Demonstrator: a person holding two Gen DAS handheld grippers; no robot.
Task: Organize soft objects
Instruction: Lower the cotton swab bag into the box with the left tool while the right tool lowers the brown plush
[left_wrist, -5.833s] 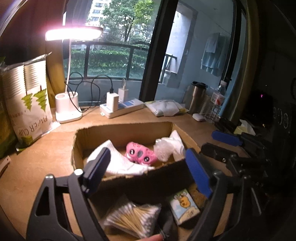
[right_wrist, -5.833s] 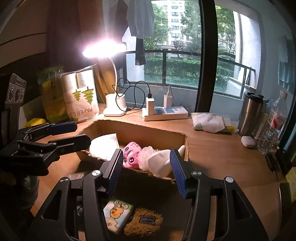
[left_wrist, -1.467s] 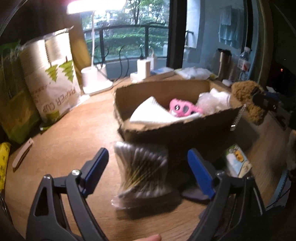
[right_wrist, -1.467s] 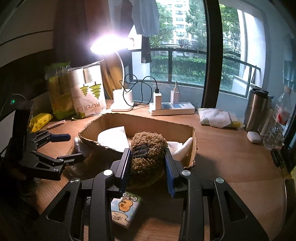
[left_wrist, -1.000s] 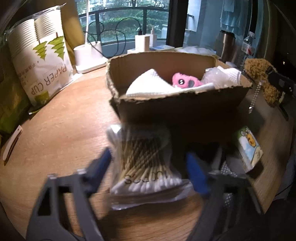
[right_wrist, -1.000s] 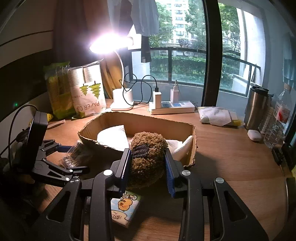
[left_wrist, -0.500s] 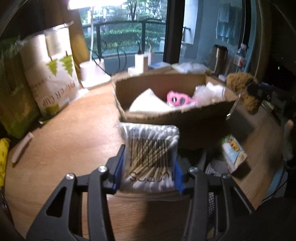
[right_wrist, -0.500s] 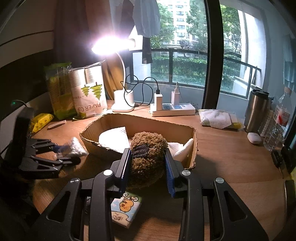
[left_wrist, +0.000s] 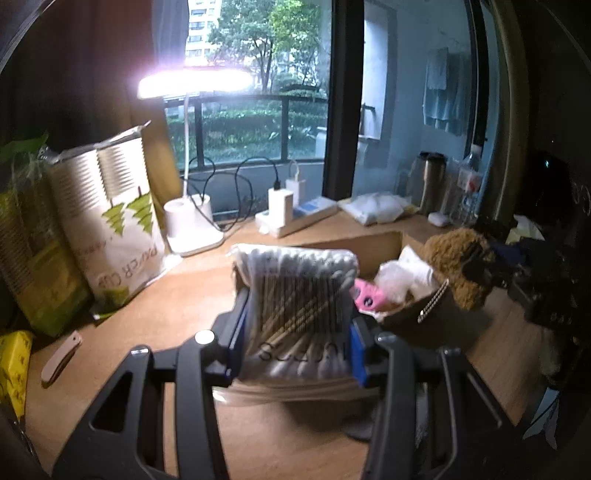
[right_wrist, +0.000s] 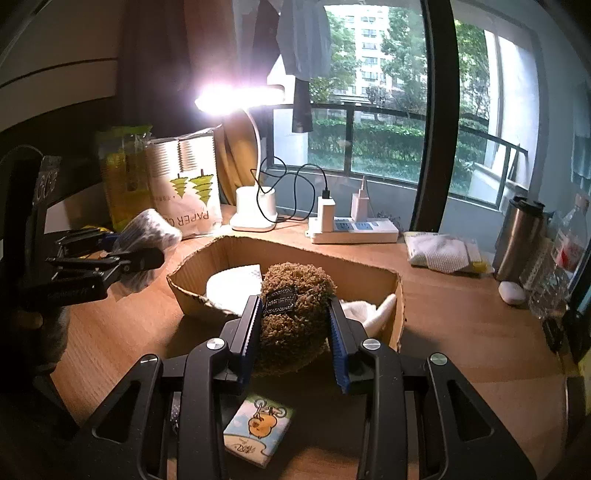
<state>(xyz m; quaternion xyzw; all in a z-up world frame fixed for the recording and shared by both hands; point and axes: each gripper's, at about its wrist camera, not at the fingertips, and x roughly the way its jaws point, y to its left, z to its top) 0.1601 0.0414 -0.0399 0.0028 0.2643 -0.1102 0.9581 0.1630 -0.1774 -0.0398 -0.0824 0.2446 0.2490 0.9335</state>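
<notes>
So both hands are loaded right now. The left gripper (left_wrist: 293, 332) is clamped on a clear plastic bag of wooden-stick cotton swabs (left_wrist: 299, 302), and the right gripper (right_wrist: 293, 325) is squeezing a fuzzy brown round plush pouch with a dark label (right_wrist: 293, 310). Both things are up off the wooden desk (right_wrist: 461, 332).

The bit that matters is where the shallow brown cardboard box (right_wrist: 236, 251) sits relative to each one. From the right gripper it's straight ahead and just below, the plush hanging right at the near wall, so that hand looks closer to a drop. From the left gripper the box is ahead and a bit to the right, mostly hidden behind the swab bag. In the right wrist view the left gripper (right_wrist: 122, 258) hangs off the box's left end, near it but not yet over the opening.

The swab bag's long axis runs forward along the fingers, sticks pointing toward the box, so I'd guess it goes in end-first unless it gets turned.

Already in the box: a white folded cloth (right_wrist: 236, 284), a small pink soft toy (left_wrist: 365, 297) and a crumpled clear bag of white stuff (left_wrist: 400, 273). A small cartoon-print tissue pack (right_wrist: 256, 428) lies on the desk below the right gripper, not yet put away.
</notes>
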